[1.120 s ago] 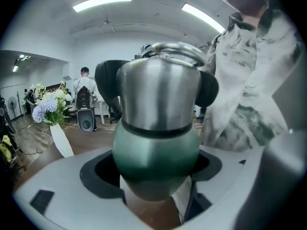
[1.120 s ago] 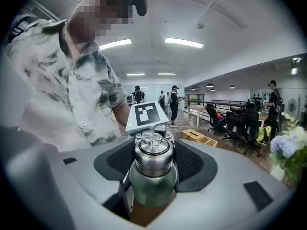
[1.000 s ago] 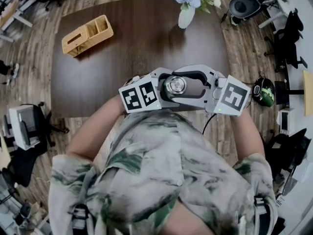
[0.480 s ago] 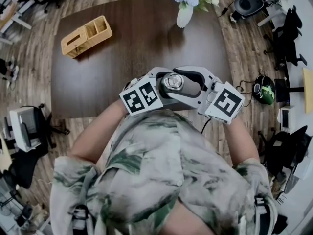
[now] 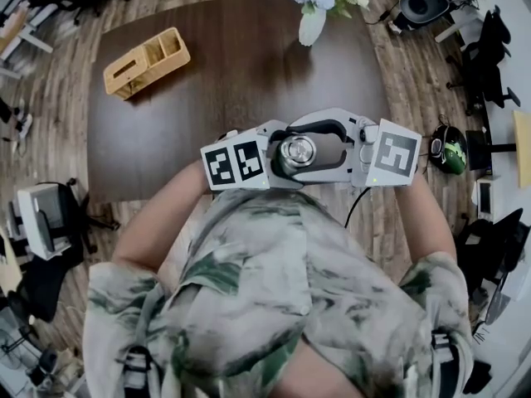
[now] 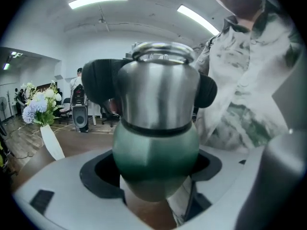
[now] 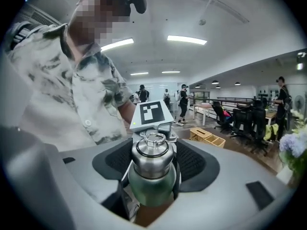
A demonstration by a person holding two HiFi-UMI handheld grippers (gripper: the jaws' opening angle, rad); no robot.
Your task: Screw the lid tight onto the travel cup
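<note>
The travel cup [image 5: 297, 150] is held up in front of the person's chest, over the near edge of the table. It has a green body [image 6: 153, 159] and a steel lid [image 6: 158, 87] with a ring handle on top. My left gripper [image 6: 153, 178] is shut on the green body, and its marker cube [image 7: 149, 113] shows behind the cup. My right gripper [image 7: 152, 164] reaches in from the other side. Its jaws have just been opening, and the lid [image 7: 152, 153] stands between its meshed pads [image 7: 196, 159] with a gap on each side.
On the dark wooden table [image 5: 207, 106], a wooden organiser box [image 5: 147, 59] sits at the far left and a white vase of flowers [image 5: 315, 11] at the far edge. Office chairs [image 5: 415, 7] stand to the right. People stand far off in the right gripper view.
The right gripper's marker cube, tilted and lower half a second ago, has swung back up and level. The left cube has turned slightly. The cup stays between both grippers.
</note>
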